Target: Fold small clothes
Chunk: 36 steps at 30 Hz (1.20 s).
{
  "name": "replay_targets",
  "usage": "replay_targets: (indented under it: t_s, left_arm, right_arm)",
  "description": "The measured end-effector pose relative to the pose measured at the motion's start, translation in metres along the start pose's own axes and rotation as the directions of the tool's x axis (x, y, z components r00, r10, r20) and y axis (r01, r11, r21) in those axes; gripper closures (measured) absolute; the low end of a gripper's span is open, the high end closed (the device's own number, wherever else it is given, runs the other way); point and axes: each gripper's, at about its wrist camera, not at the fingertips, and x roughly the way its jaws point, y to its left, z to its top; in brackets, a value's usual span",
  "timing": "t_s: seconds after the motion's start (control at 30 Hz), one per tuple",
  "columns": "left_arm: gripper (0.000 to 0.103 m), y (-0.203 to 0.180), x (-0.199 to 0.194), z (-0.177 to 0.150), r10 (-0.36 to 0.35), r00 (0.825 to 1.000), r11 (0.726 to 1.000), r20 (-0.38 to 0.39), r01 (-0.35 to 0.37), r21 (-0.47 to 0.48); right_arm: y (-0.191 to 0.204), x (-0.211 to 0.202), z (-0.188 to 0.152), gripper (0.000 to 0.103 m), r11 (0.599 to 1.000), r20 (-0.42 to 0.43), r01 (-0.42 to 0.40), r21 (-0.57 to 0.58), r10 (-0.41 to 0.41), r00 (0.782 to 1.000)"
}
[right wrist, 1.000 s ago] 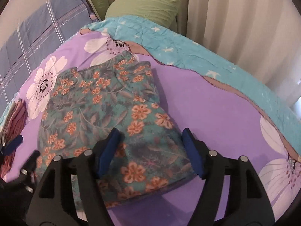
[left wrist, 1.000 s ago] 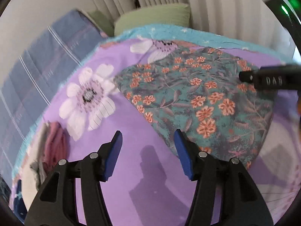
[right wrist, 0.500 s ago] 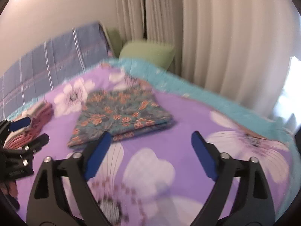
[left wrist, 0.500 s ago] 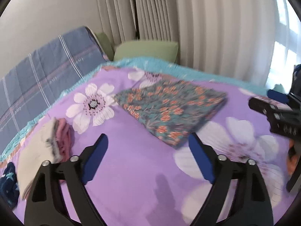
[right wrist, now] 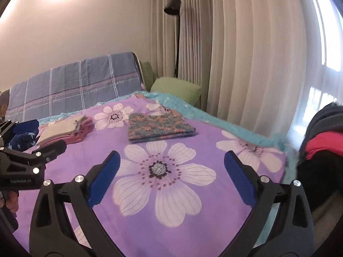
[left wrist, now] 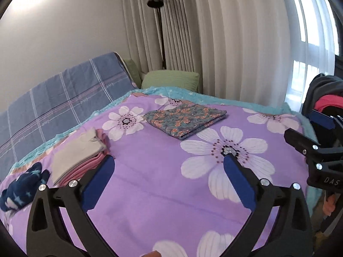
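One big purple quilt (left wrist: 150, 184) with white flowers fills the scene under both tools, and on it, well ahead of the blue pads, lies the folded floral garment (left wrist: 185, 120), a neat flat rectangle in teal with orange blossoms, edges squared, layers showing along its near side. From the right camera it sits ahead and slightly left of centre (right wrist: 159, 127). Off to the left of the left gripper (left wrist: 166, 182), a stack of folded clothes (left wrist: 79, 156), cream on top of pink, rests on the quilt, with a navy star-print piece (left wrist: 23, 184) nearer the left edge. The left gripper's jaws are opening, spread wide, nothing between them, only quilt below. The right gripper (right wrist: 171, 174) is opening too, jaws wide, holding and touching nothing. Each tool shows at the edge of the other's view.
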Motion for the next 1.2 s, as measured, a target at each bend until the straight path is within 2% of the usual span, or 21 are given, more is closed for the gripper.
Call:
replay_targets:
  t_s: [0.1,0.23,0.37,0.47,0.7,0.83,1.2]
  left_arm:
    - [0.001,0.006,-0.034,-0.008,0.002,0.999,1.000,0.034,-0.001,-0.025]
    - [0.002,0.016,-0.066,-0.020,0.039,0.998,0.996,0.050,-0.035,-0.083]
    - [0.001,0.020,-0.085,-0.039,0.020,0.999,0.994,0.038,-0.016,-0.107]
    - [0.001,0.019,-0.092,-0.053,0.032,0.999,0.995,-0.002,-0.032,-0.093]
    - [0.001,0.024,-0.108,-0.078,0.033,0.999,0.994,-0.023,-0.035,-0.102]
    - [0.001,0.026,-0.111,-0.084,0.057,0.998,0.993,-0.028,-0.059,-0.099]
    - [0.001,0.034,-0.109,-0.090,0.055,0.998,0.991,-0.038,-0.059,-0.121]
  right_arm:
    - [0.009,-0.025,0.002,0.004,1.000,-0.001,-0.010,0.010,0.010,1.000]
    - [0.022,-0.052,-0.007,0.002,0.999,-0.018,-0.039,-0.002,0.039,0.999]
    - [0.033,-0.069,-0.027,0.002,0.999,-0.045,-0.015,-0.030,0.014,0.999]
    - [0.037,-0.078,-0.037,0.002,0.999,-0.074,-0.036,-0.017,0.034,0.997]
    - [0.054,-0.087,-0.050,0.002,0.998,-0.097,-0.052,-0.048,0.047,0.994]
    - [0.060,-0.088,-0.051,0.002,0.996,-0.101,-0.057,-0.062,0.051,0.994]
    - [0.062,-0.083,-0.050,0.002,0.997,-0.110,-0.051,-0.060,0.044,0.993]
